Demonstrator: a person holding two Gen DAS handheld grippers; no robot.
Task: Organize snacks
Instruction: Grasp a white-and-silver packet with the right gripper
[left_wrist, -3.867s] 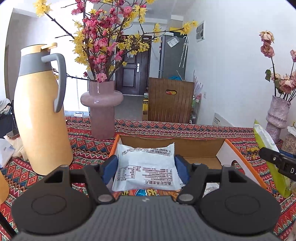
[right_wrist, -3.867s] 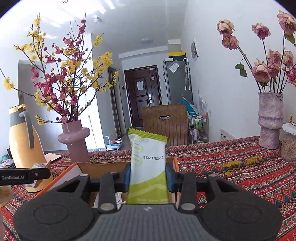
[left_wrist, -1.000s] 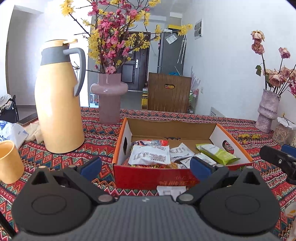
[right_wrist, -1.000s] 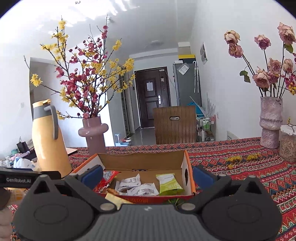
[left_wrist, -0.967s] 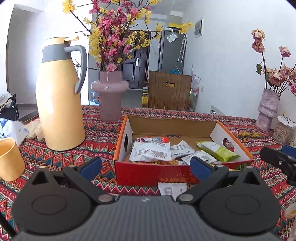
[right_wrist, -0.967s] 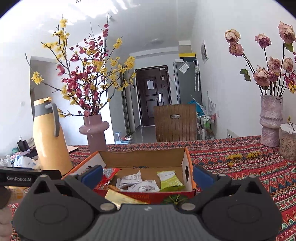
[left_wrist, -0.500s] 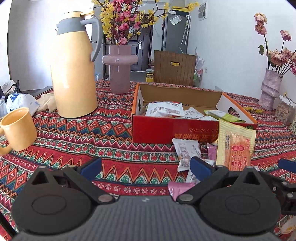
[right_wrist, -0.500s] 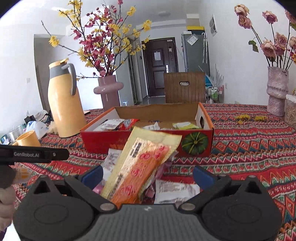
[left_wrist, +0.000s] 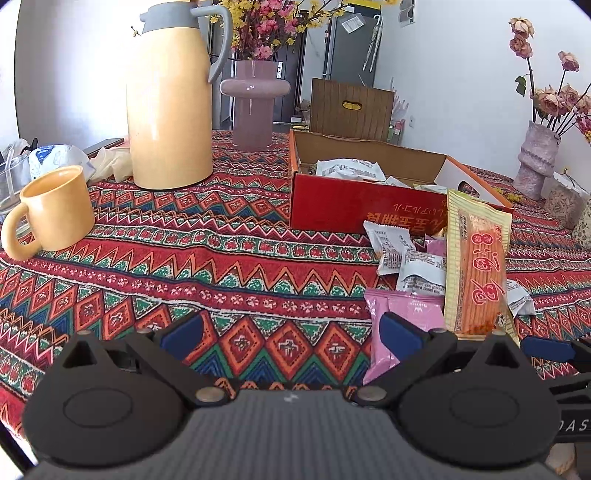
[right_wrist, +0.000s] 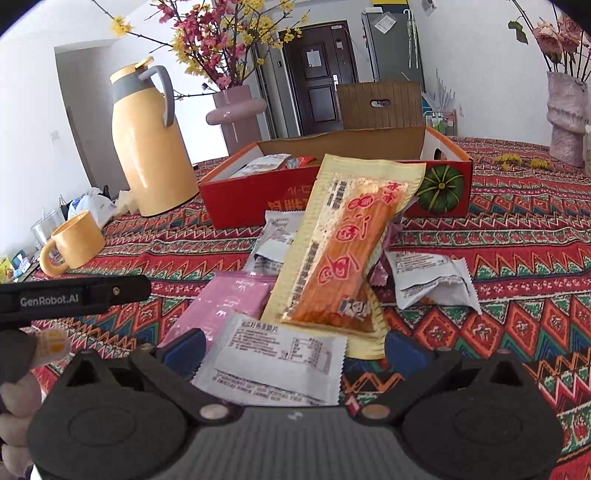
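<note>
Two hand-held grippers hang low over the patterned red tablecloth (left_wrist: 221, 258), both with blue-padded fingers spread wide and nothing between them. The left gripper (left_wrist: 291, 332) has bare cloth between its fingers, and its right pad sits in front of a pink foil snack packet (left_wrist: 402, 306). The right gripper (right_wrist: 293, 345) straddles a white printed snack sachet (right_wrist: 280, 365) lying just ahead of its body; whether the pads touch it cannot be told. Leaning up out of the pile beyond that sachet is a long yellow packet with an orange, red-lettered centre (right_wrist: 351, 251), with more small white sachets (right_wrist: 432, 280) scattered around it. Farther ahead of both grippers stands the open red cardboard box with a pumpkin picture (right_wrist: 439, 192), already holding several packets. To the left of the box are a tall cream thermos jug with a grey handle (left_wrist: 170, 92) and a yellow mug (left_wrist: 55, 210); behind, a mauve vase of pink and yellow blossom (right_wrist: 236, 110), white walls and a dark door (right_wrist: 317, 81).
</note>
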